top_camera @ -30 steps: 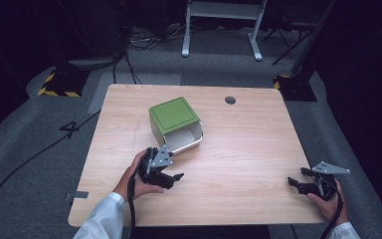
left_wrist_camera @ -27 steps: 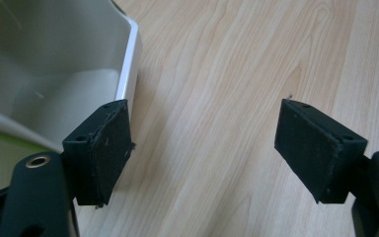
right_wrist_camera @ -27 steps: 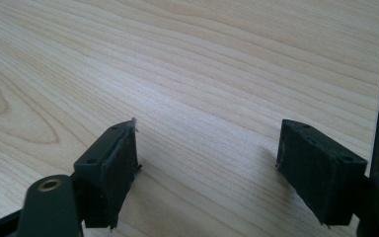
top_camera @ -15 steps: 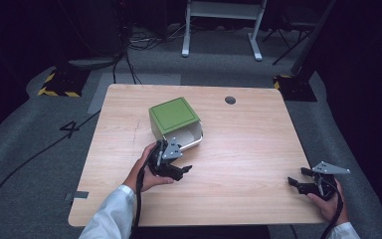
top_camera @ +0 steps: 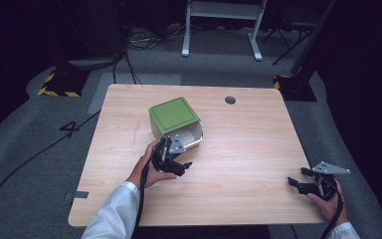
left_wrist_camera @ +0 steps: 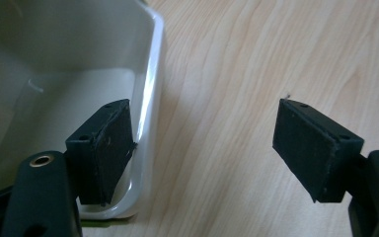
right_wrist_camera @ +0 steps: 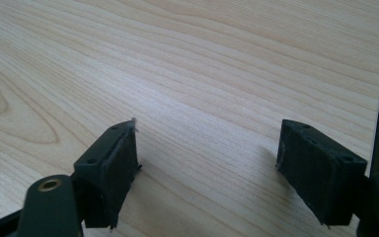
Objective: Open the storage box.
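The left gripper (top_camera: 171, 160) is being held with its jaws spread wide and empty, straddling the white rim of the green box (top_camera: 174, 118): one jaw is sitting just inside the open mouth and the other over bare wood, the box lying on its side near the table's middle, mouth toward the person. The right gripper (top_camera: 311, 184), likewise wide open and empty, is being held well apart near the right edge of the wooden table (top_camera: 258, 139). Dark grey flooring with cables and a white stand is being shown beyond.

Pale wooden table (top_camera: 238, 149), grey carpet (top_camera: 40, 149), white metal stand (top_camera: 219, 20) behind
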`<control>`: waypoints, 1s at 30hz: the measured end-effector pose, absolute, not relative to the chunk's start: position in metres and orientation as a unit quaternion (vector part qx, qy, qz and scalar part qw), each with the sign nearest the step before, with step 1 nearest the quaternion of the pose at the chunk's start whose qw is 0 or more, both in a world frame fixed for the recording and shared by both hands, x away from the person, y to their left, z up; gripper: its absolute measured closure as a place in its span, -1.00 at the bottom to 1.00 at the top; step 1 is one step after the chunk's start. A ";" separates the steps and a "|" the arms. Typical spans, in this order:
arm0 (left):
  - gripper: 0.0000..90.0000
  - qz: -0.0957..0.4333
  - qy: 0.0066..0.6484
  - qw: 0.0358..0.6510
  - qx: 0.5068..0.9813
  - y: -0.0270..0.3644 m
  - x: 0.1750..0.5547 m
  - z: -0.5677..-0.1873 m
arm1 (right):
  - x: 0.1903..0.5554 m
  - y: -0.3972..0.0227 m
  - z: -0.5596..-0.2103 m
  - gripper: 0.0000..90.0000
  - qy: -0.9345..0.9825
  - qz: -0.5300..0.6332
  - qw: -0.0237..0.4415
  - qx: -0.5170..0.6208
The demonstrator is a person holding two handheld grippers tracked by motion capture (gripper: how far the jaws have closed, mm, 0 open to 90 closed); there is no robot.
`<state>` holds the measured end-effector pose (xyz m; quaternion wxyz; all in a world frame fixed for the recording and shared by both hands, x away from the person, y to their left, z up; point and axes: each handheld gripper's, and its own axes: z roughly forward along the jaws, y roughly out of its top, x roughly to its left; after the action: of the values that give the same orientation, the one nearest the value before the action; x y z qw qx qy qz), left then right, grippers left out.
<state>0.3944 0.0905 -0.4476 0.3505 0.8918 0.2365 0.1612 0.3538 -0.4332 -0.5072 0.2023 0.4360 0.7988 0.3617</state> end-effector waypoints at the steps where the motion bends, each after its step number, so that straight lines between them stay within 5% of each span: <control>1: -0.40 0.162 0.238 0.354 0.890 0.091 0.395 -0.449 | 0.354 -0.433 -0.507 -0.48 0.799 0.362 0.202 0.436; 13: -0.38 0.193 0.262 0.331 0.886 0.084 0.398 -0.455 | 0.354 -0.433 -0.507 -0.48 0.799 0.362 0.202 0.436; 18: -0.01 0.211 0.277 0.325 0.879 0.085 0.400 -0.457 | 0.354 -0.433 -0.507 -0.48 0.799 0.362 0.202 0.436; 23: 0.13 0.231 0.286 0.305 0.879 0.083 0.401 -0.460 | 0.354 -0.433 -0.507 -0.48 0.799 0.362 0.202 0.436; 24: 0.29 0.236 0.287 0.305 0.877 0.084 0.401 -0.460 | 0.354 -0.433 -0.507 -0.48 0.799 0.362 0.202 0.436; 30: 0.45 0.227 0.291 0.313 0.875 0.087 0.399 -0.458 | 0.354 -0.433 -0.507 -0.47 0.799 0.362 0.202 0.436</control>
<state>0.3992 0.0867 -0.4580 0.3125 0.8755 0.2906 0.2267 0.3537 -0.4331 -0.5071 0.2021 0.4358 0.7989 0.3620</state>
